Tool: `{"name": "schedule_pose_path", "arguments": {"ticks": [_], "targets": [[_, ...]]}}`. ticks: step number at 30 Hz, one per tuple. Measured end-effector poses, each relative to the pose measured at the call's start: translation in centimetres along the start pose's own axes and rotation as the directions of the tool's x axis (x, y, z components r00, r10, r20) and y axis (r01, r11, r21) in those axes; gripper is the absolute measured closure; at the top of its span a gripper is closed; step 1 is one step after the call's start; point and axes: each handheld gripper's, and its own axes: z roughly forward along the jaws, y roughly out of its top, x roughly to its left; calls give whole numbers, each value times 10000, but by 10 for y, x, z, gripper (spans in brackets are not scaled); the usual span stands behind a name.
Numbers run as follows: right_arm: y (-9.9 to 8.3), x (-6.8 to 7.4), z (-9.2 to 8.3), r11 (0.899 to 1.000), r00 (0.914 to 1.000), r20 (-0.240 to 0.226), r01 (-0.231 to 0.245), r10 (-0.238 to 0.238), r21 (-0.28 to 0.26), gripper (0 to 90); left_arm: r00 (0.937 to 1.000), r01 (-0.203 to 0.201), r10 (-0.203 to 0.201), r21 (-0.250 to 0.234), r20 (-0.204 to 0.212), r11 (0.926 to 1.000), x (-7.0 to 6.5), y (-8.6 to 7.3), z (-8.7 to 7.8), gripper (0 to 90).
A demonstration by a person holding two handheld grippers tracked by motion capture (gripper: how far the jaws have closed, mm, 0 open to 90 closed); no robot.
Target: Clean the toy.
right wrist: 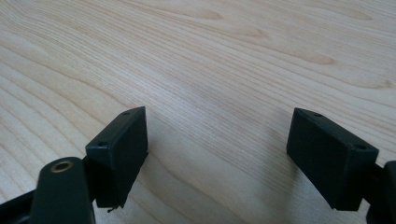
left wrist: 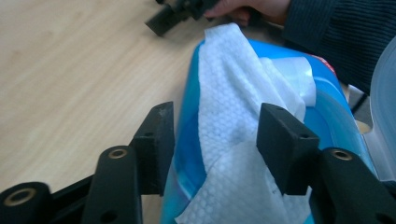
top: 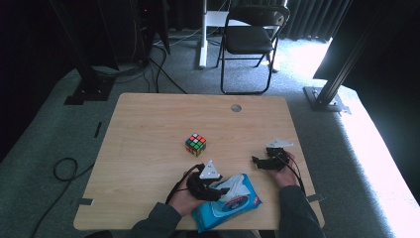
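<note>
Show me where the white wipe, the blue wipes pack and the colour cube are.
white wipe [left wrist: 229,93]: left gripper view, its dimpled middle.
blue wipes pack [top: 247,201]: high view, right side of its top.
colour cube [top: 196,144]: high view, its top face.

Wipes pack [left wrist: 327,116]: soft bright-blue plastic, red patch at its edge.
Wipe sheet [left wrist: 233,102]: white cloth, embossed dot pattern.
Puzzle cube [top: 195,144]: multicoloured squares, black grid.
Table [right wrist: 210,60]: pale wood, wavy grain.
Folding chair [top: 250,39]: black.
</note>
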Motion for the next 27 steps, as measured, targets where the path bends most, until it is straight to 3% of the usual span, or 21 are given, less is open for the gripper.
{"name": "schedule_pose_path", "arguments": {"ticks": [4,13,21,27], "targets": [[0,0,0,10000,10000,0,-2,2,1,203,9998,-162,160,119,125,9998,-1,-1,2,563],[0,0,0,10000,10000,-1,-5,5,3,203,9947,-976,973,69,323,9952,-11,-1,3,869],[0,0,0,10000,10000,0,-7,7,4,203,9911,-1327,1328,-137,80,9911,-15,2,-2,890],[0,0,0,10000,10000,-1,-4,4,3,203,9936,-1094,1101,-281,239,9936,-12,1,-3,890]]}}
